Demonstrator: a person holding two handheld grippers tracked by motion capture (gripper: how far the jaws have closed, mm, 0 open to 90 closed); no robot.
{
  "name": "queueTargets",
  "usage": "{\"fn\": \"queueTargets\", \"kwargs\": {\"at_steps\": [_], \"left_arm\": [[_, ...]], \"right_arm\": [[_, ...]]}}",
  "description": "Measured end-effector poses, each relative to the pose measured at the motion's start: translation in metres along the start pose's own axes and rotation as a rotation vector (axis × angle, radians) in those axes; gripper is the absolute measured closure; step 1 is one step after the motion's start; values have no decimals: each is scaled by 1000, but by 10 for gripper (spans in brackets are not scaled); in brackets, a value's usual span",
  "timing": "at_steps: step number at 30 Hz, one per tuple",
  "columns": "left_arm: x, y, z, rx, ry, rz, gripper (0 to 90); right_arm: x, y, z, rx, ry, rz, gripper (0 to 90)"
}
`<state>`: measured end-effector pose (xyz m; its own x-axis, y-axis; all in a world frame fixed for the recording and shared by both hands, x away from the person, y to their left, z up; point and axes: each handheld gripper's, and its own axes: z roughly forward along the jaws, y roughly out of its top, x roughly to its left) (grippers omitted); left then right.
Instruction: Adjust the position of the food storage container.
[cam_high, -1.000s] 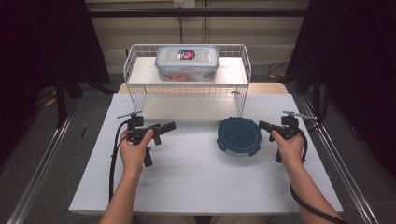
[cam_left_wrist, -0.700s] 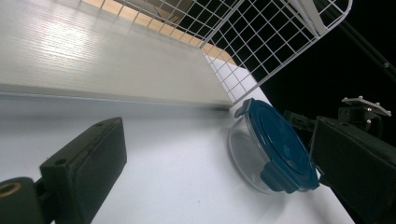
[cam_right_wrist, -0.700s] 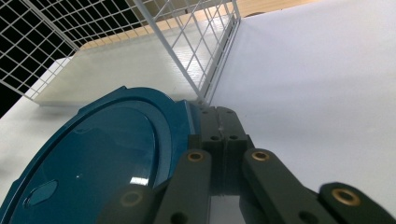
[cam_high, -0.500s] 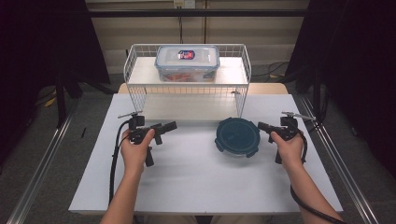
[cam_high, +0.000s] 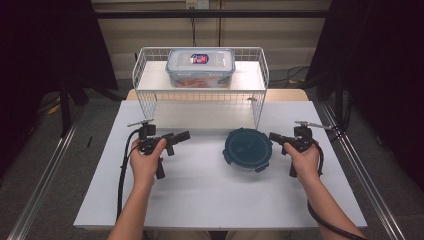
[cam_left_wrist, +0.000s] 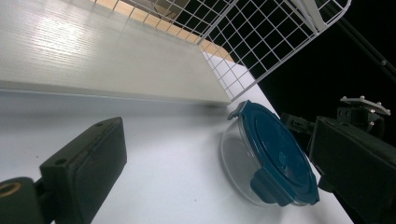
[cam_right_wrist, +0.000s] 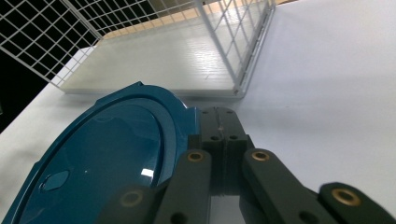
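A round clear container with a dark blue clip lid stands on the white table, in front of the wire shelf. My right gripper is shut and empty, its tip against the lid's right rim; the closed jaws show in the right gripper view. My left gripper hovers left of the container, pointing toward it. Its jaws stand wide open in the left gripper view, framing the container at a distance. Nothing is between them.
A white wire shelf stands at the back of the table, with a pale board underneath. On its top sits a rectangular clear lidded box. Dark curtains flank the table, and metal rails run along both sides.
The right gripper has edged slightly left, and the round container has slid a little left with it. The left hand has stayed put.
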<state>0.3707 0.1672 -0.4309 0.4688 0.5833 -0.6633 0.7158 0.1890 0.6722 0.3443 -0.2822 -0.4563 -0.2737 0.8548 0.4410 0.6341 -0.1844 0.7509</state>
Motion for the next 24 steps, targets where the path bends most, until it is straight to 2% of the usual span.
{"fn": "queueTargets", "kwargs": {"at_steps": [4,9,16,24], "left_arm": [[0,-1,1,6,4,0,39],[0,-1,2,10,4,4,39],[-1,-2,2,18,7,-6,39],[-1,-2,2,21,10,0,39]], "right_arm": [[6,-2,2,1,10,-4,900],[12,-6,6,0,37,19,900],[23,-9,10,4,50,0,900],[34,-13,15,10,64,-8,900]]}}
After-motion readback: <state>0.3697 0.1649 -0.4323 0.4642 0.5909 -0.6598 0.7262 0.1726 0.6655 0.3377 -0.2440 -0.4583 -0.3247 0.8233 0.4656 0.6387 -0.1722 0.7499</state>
